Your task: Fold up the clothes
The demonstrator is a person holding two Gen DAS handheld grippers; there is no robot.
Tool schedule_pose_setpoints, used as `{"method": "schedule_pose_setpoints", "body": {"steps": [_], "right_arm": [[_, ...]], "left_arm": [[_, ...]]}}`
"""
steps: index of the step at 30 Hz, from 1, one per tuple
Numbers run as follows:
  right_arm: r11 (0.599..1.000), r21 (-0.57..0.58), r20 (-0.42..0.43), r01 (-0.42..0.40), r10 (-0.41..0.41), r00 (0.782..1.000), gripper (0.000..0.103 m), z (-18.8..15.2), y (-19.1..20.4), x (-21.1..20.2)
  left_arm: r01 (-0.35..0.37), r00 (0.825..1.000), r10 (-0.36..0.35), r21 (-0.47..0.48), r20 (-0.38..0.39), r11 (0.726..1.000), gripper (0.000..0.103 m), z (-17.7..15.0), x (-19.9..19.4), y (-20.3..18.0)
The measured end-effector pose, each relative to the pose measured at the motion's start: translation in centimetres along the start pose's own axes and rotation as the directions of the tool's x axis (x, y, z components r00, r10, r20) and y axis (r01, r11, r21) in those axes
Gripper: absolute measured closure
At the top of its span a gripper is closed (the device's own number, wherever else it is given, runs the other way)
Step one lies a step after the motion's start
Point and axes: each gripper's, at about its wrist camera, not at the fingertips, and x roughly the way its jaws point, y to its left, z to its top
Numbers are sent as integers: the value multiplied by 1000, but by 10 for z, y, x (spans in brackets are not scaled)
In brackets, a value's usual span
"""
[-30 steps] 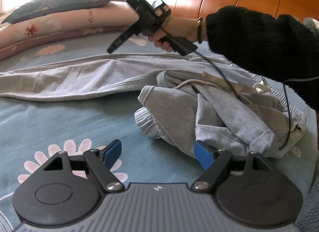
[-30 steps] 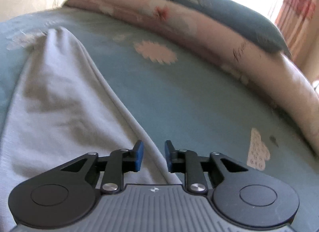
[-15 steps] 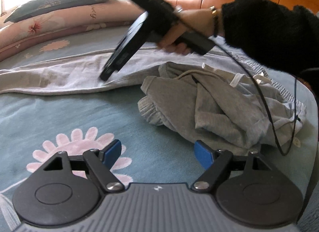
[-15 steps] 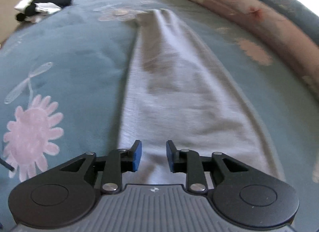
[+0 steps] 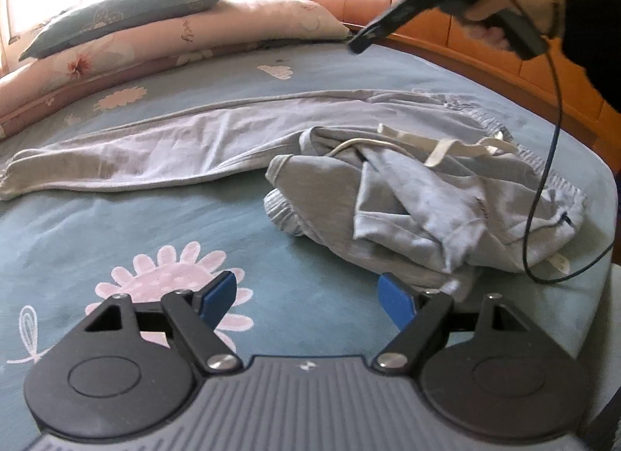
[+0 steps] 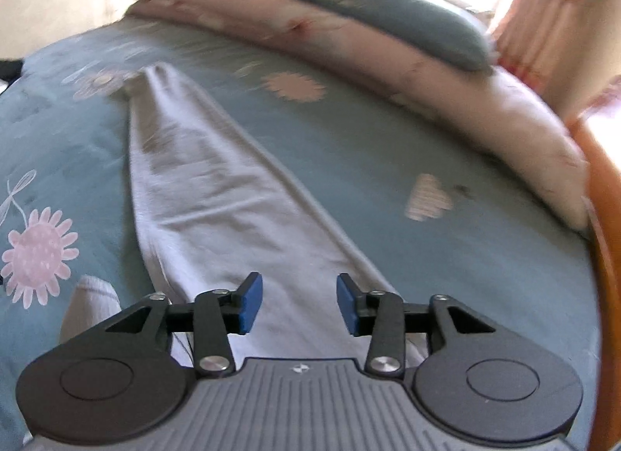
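Two pillows [image 5: 128, 20] lie stacked by the headboard [image 5: 446, 4]. Grey trousers [image 5: 388, 187] sprawl on the bed [image 5: 97, 226], one leg straight, the rest bunched. Left claw [image 5: 306, 297] gapes wide, empty; right claw [image 6: 299, 301], just opening, grips nothing.

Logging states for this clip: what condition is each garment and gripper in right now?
Pants: one leg laid out flat, the rest crumpled in a heap.
Drawstring: loose on top of the heap.
Left gripper: open, empty, above the bedspread.
Right gripper: jaws just opened, empty, raised over the flat leg.
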Motion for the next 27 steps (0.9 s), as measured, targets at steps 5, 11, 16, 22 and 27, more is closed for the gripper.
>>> {"method": "schedule_pose_setpoints", "body": {"steps": [5,11,16,22,27], "right_arm": [[993,93,-21,75,-73,997,50,-46,-16,-24],[939,329,-84,99,-76,994,50,-104,-49,8],[774,622,-56,122,-111,992,50,-133,-104,31],[703,681,-116,205,-173,978,52,-163,-137,71],[746,590,-127,309,-293,948,51,-155,-139,95]], "left_arm": [[-26,1000,26,23,-16,999,22,0,-11,-14],[-44,999,45,47,-22,998,22,0,-21,-25],[-58,997,59,26,-42,998,21,2,-9,-20],[-35,996,38,34,-78,999,21,5,20,-19],[-29,996,33,49,-86,998,21,8,35,-22]]}}
